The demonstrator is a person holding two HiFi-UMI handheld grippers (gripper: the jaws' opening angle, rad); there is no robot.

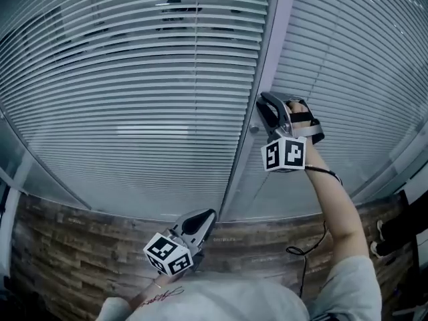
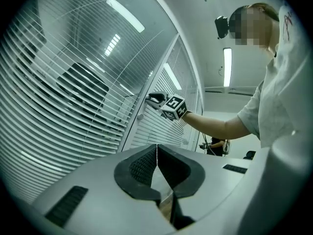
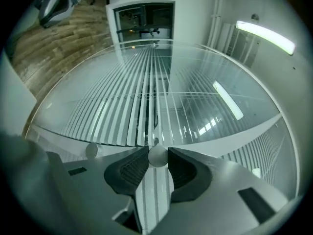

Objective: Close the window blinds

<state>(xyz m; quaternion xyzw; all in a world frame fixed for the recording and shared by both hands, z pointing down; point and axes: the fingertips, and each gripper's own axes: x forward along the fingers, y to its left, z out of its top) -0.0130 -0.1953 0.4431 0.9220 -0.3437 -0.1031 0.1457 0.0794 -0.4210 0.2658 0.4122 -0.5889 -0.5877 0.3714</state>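
White slatted blinds (image 1: 134,99) hang behind glass on both sides of a pale upright frame (image 1: 264,65). Dark gaps show between the upper left slats. My right gripper (image 1: 263,116) is raised to that frame, and its jaws are shut on a small round silver knob (image 3: 157,156). A second knob (image 3: 91,151) sits a little to the side on the same frame. In the left gripper view the right gripper (image 2: 154,99) reaches the frame just above a knob (image 2: 141,116). My left gripper (image 1: 207,216) hangs low near the sill, shut and empty, with its pads (image 2: 142,168) meeting.
A wood-plank wall band (image 1: 80,246) runs below the glass. The right blind panel (image 1: 348,79) has its slats nearly flat. A cable (image 1: 304,253) dangles from the right forearm. Ceiling lights (image 2: 124,13) reflect in the glass.
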